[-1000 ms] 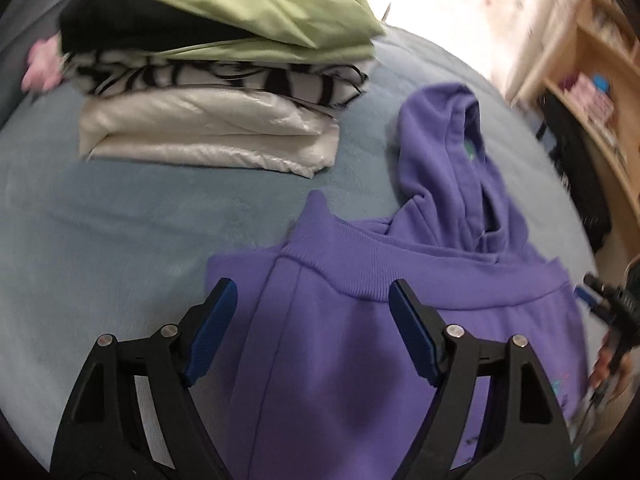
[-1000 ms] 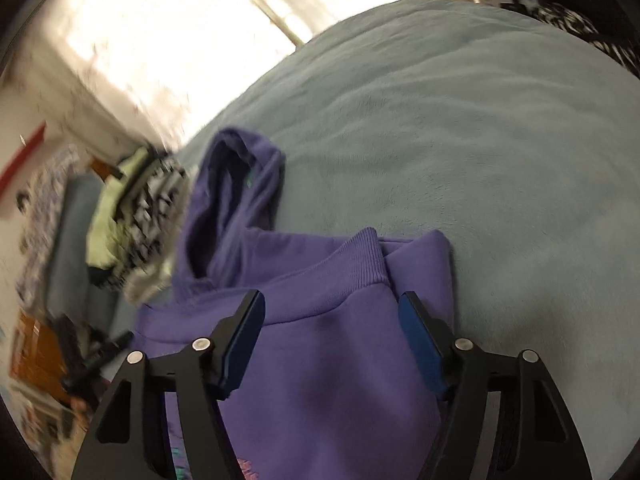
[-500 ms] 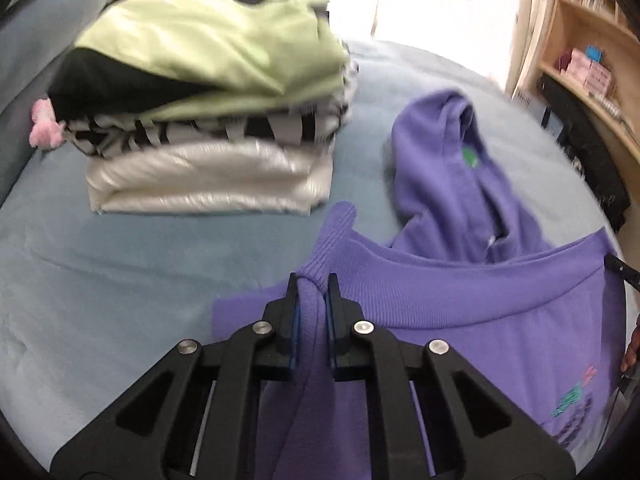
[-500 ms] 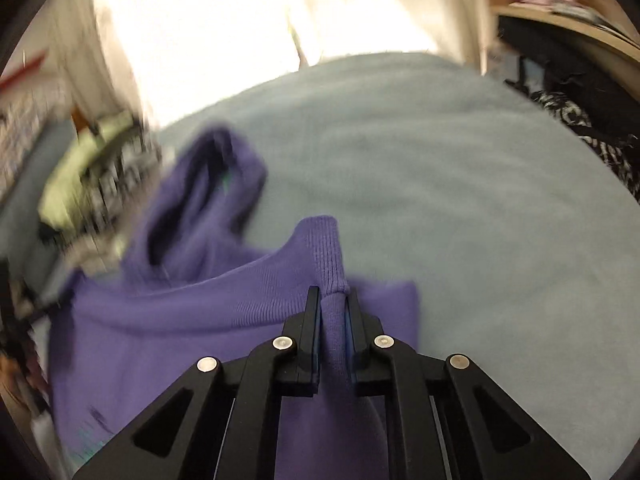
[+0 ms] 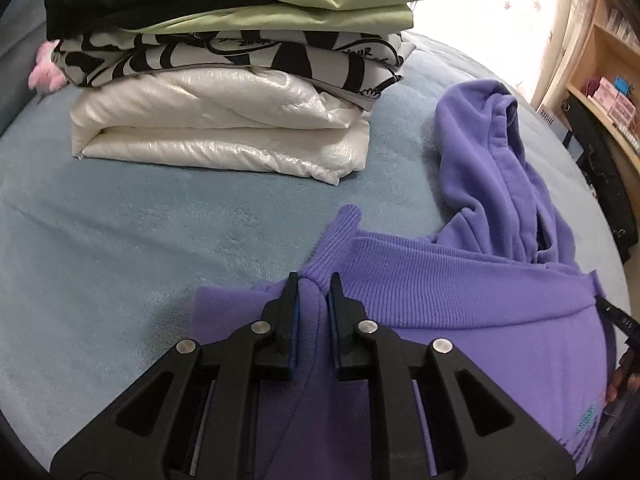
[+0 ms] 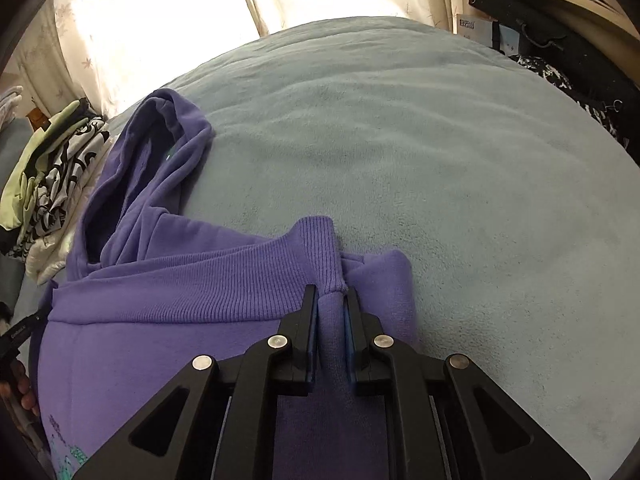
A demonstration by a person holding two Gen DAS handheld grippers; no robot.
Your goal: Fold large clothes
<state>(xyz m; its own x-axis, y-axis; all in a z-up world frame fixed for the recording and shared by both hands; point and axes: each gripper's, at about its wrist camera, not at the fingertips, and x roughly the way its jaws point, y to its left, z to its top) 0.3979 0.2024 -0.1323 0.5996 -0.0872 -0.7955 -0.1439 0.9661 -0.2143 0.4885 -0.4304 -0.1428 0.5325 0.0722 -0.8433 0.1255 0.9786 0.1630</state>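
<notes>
Left wrist view sits low over the bed (image 5: 120, 240), looking down and forward along its own jaws, close on the purple hoodie (image 5: 460, 292), with the stack of folded clothes (image 5: 224, 92) ahead; right wrist view does likewise from the hoodie's other corner, facing the curtain (image 6: 168, 12), bed (image 6: 440, 152) filling its right side; both share the hoodie (image 6: 168, 300), its hood, and the stack (image 6: 52, 176) at far left.

Both claws, formerly open, now pinching hoodie (image 5: 460, 292) hem
</notes>
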